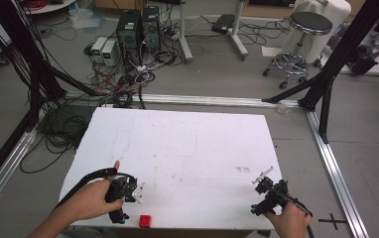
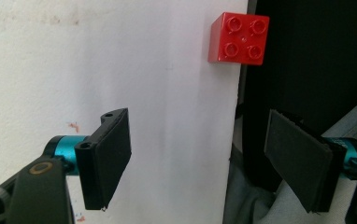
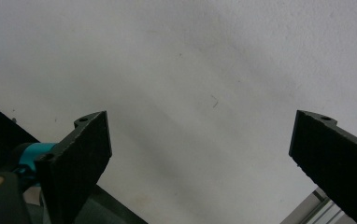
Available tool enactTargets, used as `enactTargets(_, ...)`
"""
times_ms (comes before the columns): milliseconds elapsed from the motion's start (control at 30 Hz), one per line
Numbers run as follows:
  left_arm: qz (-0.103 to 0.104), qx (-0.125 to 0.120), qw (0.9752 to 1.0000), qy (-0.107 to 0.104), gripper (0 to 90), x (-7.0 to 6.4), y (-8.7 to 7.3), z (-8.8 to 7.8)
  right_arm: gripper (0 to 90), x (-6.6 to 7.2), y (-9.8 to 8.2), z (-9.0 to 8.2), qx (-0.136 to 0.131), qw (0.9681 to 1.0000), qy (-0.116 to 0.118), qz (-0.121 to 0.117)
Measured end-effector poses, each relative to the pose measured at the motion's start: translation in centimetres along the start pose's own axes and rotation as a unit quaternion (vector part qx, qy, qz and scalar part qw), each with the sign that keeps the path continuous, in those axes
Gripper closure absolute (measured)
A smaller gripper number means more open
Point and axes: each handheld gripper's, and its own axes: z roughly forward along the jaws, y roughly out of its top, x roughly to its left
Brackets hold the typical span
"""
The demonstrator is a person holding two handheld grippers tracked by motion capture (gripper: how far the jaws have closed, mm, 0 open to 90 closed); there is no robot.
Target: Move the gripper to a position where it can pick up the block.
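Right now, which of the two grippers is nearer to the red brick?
The left gripper. The red brick lies just beside it at the table's near edge, while the right gripper is far across the table.

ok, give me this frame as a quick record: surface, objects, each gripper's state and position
surface: white table, marked with faint smudges
object: one red studded block, four studs up, at the table's near edge
left gripper: open, nothing held, near-left of the table, just left of the block
left gripper view: block lies ahead of the jaws, not between them
right gripper: open, nothing held, near-right of the table
right gripper view: bare white table between the jaws
contact: neither gripper touches the block
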Motion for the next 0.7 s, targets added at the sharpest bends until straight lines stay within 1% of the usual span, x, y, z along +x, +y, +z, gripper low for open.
enactTargets(33,0.003,-0.001,1.0000,-0.003,23.2,-0.2,0.3,0.0,5.1,0.0,0.0,0.0,0.001,1.0000,0.000,0.001)
enactTargets(200,0.004,0.002,1.0000,-0.008,23.2,-0.5,1.0,0.1,5.0,0.1,0.0,0.1,0.000,1.0000,0.000,0.004)
enactTargets(233,0.001,0.000,1.0000,-0.010,23.2,-0.7,1.2,0.0,5.0,0.0,0.0,0.1,0.000,1.0000,0.000,0.004)
enactTargets(333,0.003,-0.002,1.0000,-0.009,23.2,-0.8,1.6,0.1,5.1,-0.1,-0.1,0.1,-0.001,1.0000,0.000,0.001)
enactTargets(367,0.004,-0.005,0.9999,-0.011,23.3,-1.0,1.9,0.3,5.0,0.0,-0.1,0.0,0.000,1.0000,0.000,0.005)
enactTargets(500,0.000,-0.006,0.9999,-0.012,23.2,-1.2,2.3,0.6,5.0,-0.1,-0.1,0.0,-0.001,1.0000,0.000,0.005)
enactTargets(700,0.007,-0.004,0.9999,-0.009,23.2,-1.6,3.1,1.4,5.1,-0.1,-0.2,0.1,-0.001,1.0000,0.001,0.005)
